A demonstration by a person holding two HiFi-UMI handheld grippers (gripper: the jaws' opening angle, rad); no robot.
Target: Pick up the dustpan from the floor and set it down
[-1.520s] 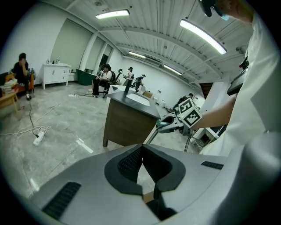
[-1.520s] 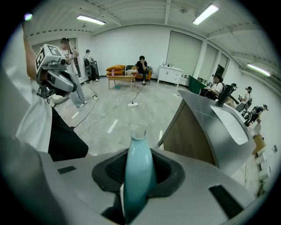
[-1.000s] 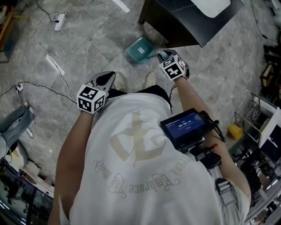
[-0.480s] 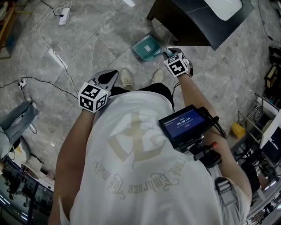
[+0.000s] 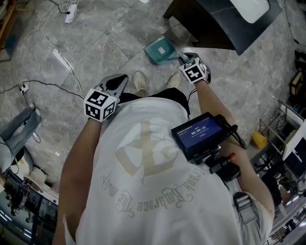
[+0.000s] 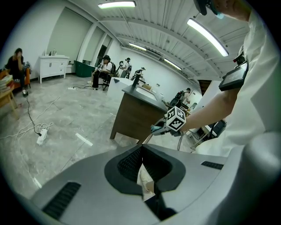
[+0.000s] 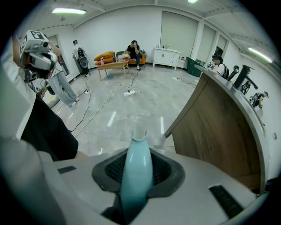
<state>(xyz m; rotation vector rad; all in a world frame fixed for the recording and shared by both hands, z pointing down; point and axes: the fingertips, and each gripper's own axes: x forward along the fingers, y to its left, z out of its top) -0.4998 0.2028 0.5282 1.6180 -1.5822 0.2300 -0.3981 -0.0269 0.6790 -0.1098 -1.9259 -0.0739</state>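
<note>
The teal dustpan is low by the floor in front of my feet, beside the dark desk's corner; whether it touches the floor I cannot tell. My right gripper is shut on its handle, and in the right gripper view the pale teal handle runs up between the pads of the right gripper. My left gripper hangs apart at the left, shut and holding nothing. In the left gripper view the left gripper has its pads together, and the right gripper shows beyond.
A dark wooden desk stands right behind the dustpan. White cables and a power strip lie on the grey marble floor at the left. My shoes are next to the pan. Racks and a yellow object crowd the right.
The right gripper has sunk a little with the dustpan still in its grip, staying by the desk corner. The left gripper has drifted slightly sideways.
</note>
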